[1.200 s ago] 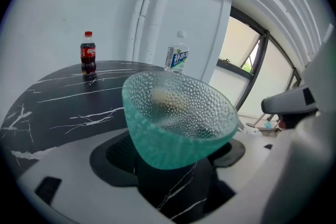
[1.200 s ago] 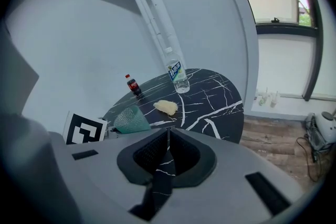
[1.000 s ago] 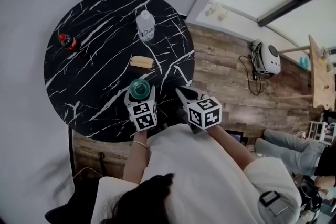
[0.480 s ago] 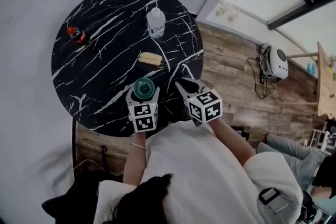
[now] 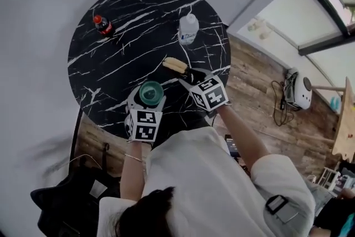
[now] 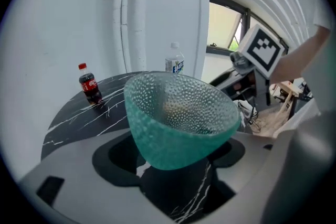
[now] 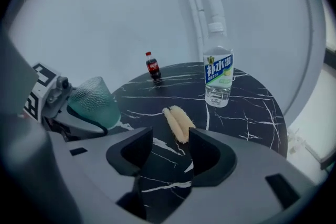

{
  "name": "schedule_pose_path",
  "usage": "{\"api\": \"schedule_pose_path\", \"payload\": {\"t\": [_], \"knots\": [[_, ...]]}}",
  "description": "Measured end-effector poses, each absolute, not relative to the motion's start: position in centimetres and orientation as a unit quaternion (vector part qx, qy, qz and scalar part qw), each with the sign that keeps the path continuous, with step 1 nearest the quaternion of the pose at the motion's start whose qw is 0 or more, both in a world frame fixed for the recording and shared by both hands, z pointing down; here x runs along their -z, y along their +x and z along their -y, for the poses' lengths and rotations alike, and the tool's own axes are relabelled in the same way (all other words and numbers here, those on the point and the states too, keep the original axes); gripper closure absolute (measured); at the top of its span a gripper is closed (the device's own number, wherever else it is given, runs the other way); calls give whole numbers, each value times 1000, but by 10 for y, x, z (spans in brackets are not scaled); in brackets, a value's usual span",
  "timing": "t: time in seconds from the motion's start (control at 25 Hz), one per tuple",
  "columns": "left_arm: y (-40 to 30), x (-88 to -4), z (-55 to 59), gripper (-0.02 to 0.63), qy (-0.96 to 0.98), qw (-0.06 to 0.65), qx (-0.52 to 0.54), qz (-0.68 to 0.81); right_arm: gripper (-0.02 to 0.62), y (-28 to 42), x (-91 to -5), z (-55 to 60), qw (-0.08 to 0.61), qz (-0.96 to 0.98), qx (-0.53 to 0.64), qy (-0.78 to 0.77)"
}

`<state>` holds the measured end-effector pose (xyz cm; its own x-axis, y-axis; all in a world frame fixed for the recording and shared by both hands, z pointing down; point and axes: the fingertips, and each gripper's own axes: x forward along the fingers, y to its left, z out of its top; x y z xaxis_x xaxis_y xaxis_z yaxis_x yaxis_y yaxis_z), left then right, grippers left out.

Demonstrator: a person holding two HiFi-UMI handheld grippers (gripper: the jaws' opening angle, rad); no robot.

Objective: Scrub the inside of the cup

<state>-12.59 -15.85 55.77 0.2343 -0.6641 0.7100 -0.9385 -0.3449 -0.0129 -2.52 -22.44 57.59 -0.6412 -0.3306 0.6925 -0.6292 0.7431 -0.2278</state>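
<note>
Since a sec ago we've brought the R gripper [image 7: 170, 147] from the near edge of the black marble table [image 5: 111, 64] out to the yellowish scrubber [image 7: 177, 122]. Its jaws are opening w/ nothing pressed btwn them, and the scrubber's near end lies just ahead of the tips. We hold the cup [image 6: 178, 118] in the L gripper [image 6: 173, 165], jaws clamped on its lower part, over the table's near side. The cup is teal-green see-through glass, dimpled all over, flaring from narrow base to wide rim. Its mouth points up, long axis approx upright w/ a slight lean. The scrubber lies flat, long axis running away from the R jaws; water bottle [image 7: 218, 78] and cola bottle [image 7: 153, 67] stand beyond.
</note>
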Motion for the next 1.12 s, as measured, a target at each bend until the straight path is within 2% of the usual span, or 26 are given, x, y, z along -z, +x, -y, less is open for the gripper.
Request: {"api": "schedule_pose_path", "payload": {"t": [0.2, 0.4, 0.48, 0.56, 0.64, 0.92, 1.12], "knots": [[-131, -553, 152, 239, 751, 199, -368, 512, 383, -29, -608, 247, 396, 864, -202, 235], [-144, -551, 152, 239, 734, 209, -371, 528, 370, -38, -625, 255, 444, 853, -194, 197], [-151, -549, 152, 239, 728, 216, -366, 538, 378, -41, -625, 259, 447, 851, -195, 197], [-159, -547, 152, 239, 723, 219, -366, 544, 445, -41, -627, 260, 450, 849, -193, 198], [-165, -547, 151, 239, 719, 216, -371, 546, 474, -41, -629, 258, 454, 850, -182, 197], [-173, -544, 147, 239, 719, 208, -378, 545, 509, -45, -621, 255, 448, 857, -150, 207], [-179, -544, 145, 239, 728, 199, -396, 523, 512, -60, -574, 252, 392, 894, -96, 193]]}}
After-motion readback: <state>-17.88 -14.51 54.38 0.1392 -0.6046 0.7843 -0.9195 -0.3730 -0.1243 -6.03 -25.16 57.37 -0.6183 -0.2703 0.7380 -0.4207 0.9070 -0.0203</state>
